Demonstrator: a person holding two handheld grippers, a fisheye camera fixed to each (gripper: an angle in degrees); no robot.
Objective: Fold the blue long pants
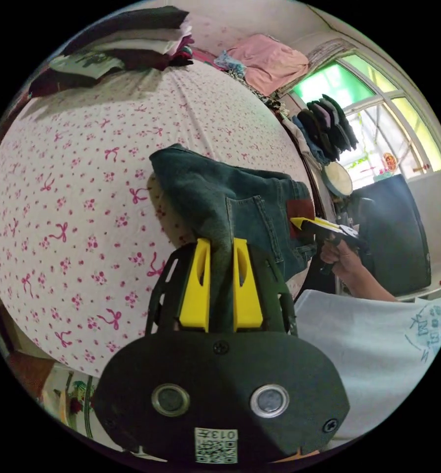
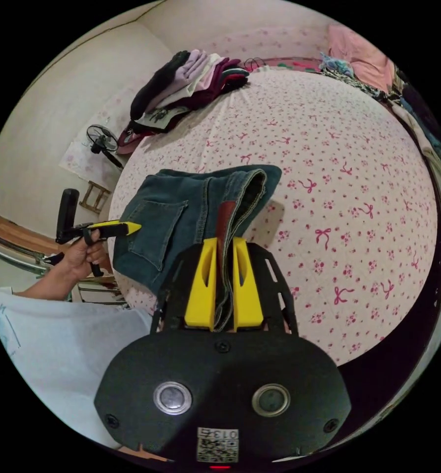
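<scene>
The blue long pants (image 1: 240, 207) hang folded over a bed (image 1: 72, 197) covered in a bow-print sheet, held at two ends. The left gripper (image 1: 221, 246) has both yellow jaws clamped on a fold of denim. The right gripper (image 2: 224, 246) pinches the waistband edge the same way. A pile of clothes (image 2: 186, 84) sits at the bed's far side.

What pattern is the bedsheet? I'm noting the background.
White with pink bows and small flowers; the bedsheet shows best in the right gripper view.

Window (image 1: 373, 113) daylight, heavy fisheye distortion
</scene>
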